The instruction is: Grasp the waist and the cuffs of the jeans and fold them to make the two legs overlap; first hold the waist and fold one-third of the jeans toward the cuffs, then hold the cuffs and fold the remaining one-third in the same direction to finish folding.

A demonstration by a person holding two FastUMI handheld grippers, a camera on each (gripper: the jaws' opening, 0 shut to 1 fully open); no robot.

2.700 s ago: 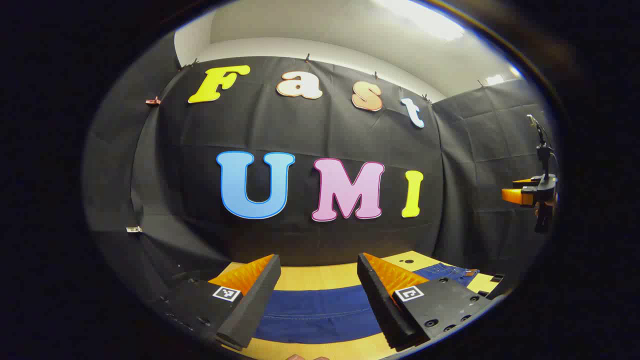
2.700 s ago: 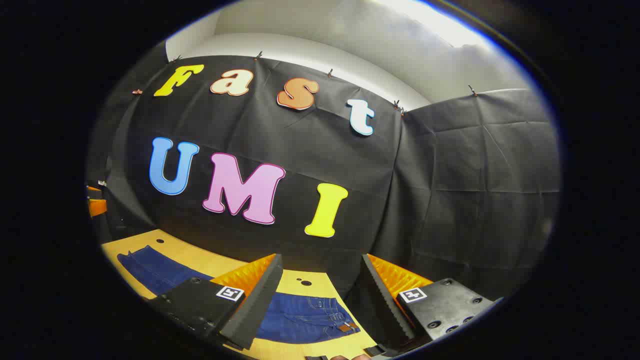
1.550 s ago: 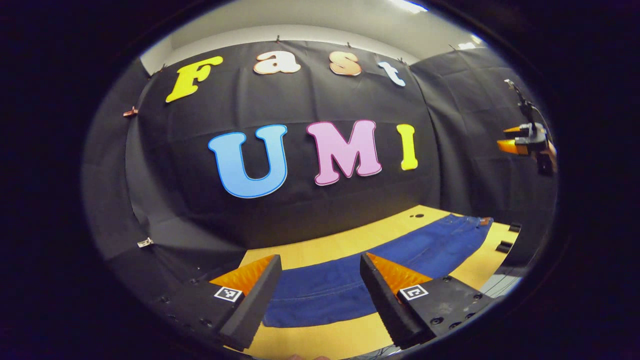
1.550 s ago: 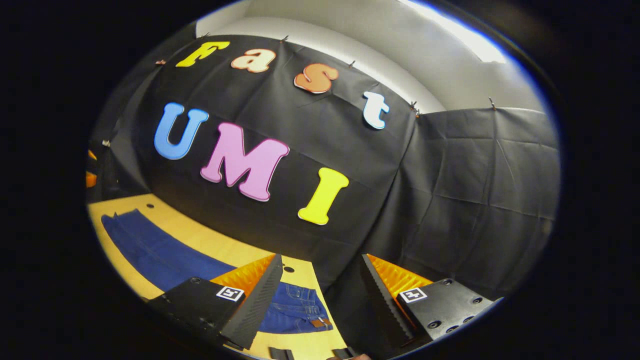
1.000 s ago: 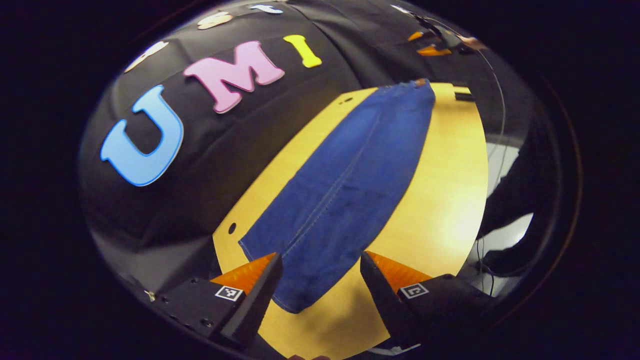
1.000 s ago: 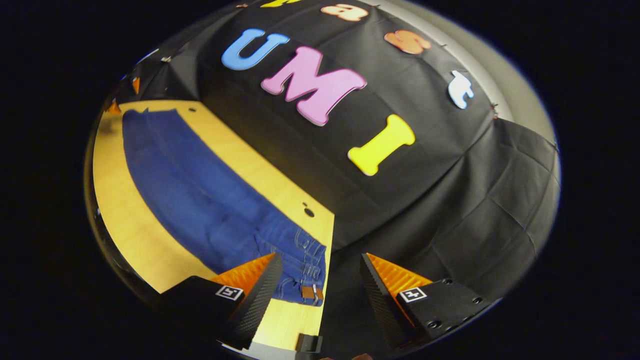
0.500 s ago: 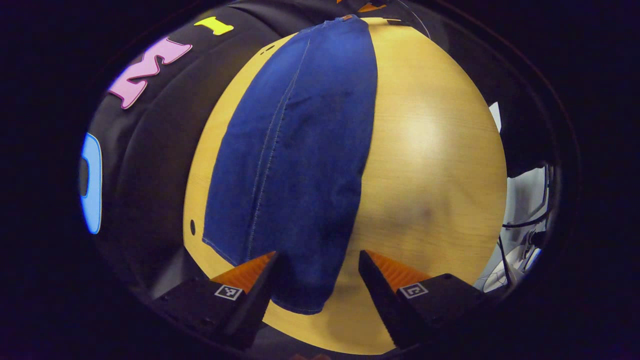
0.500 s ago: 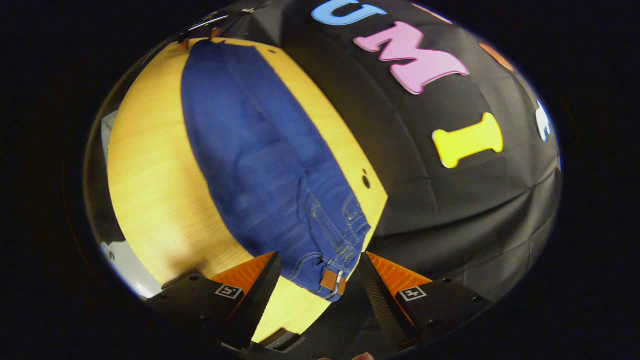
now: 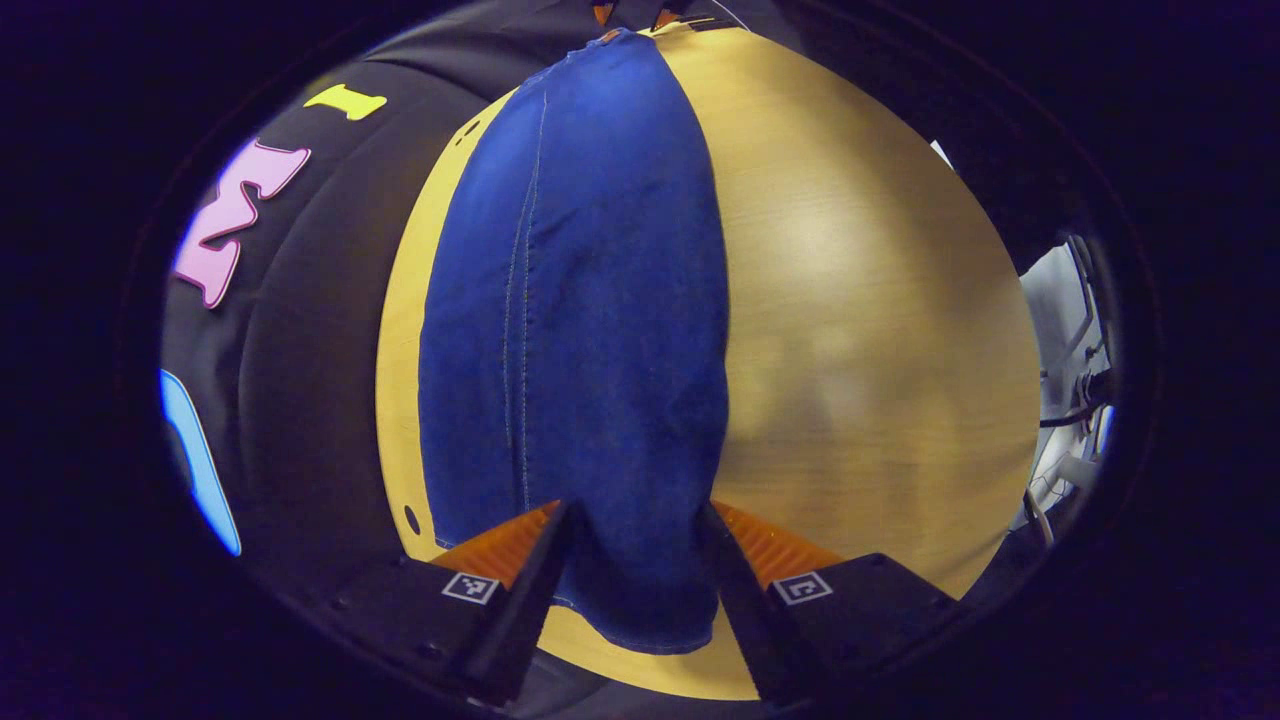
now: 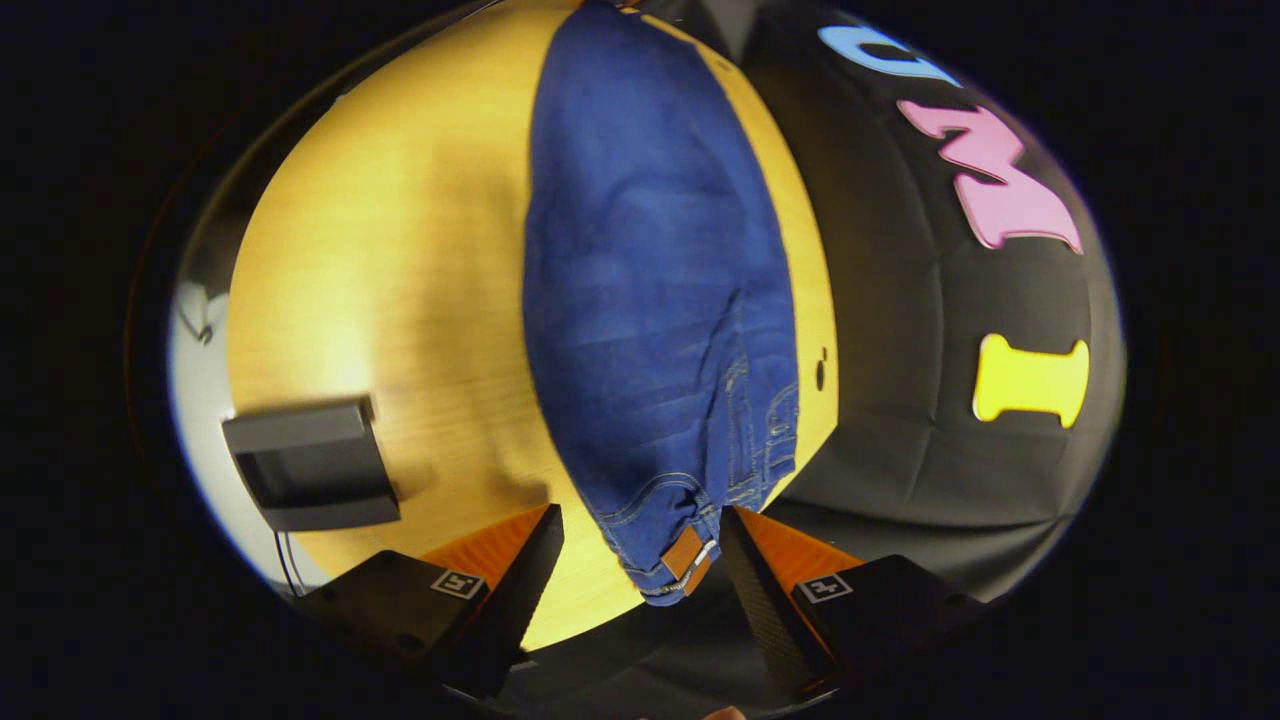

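Dark blue jeans (image 9: 590,330) lie flat and lengthwise on the yellow wooden table (image 9: 860,330), the legs overlapping. In the left gripper view the cuff end (image 9: 640,610) is nearest me. My left gripper (image 9: 635,585) is open and pointed down over it, one finger at each side of the cuff. In the right gripper view the jeans (image 10: 650,280) run away from the waist, which has a brown patch (image 10: 685,552). My right gripper (image 10: 640,570) is open with the waist corner between its fingers, closer to the right finger (image 10: 760,590).
A black box-like piece (image 10: 310,465) sits at the table's near edge, left of my right gripper. Small holes in the tabletop (image 10: 820,383) (image 9: 411,519) lie beside the jeans on the wall side. Cables (image 9: 1070,420) hang beyond the table's edge.
Both grippers have tipped down from facing the wall and dropped over the jeans' ends, left at the cuffs, right at the waist. The left fingers have come slightly closer together.
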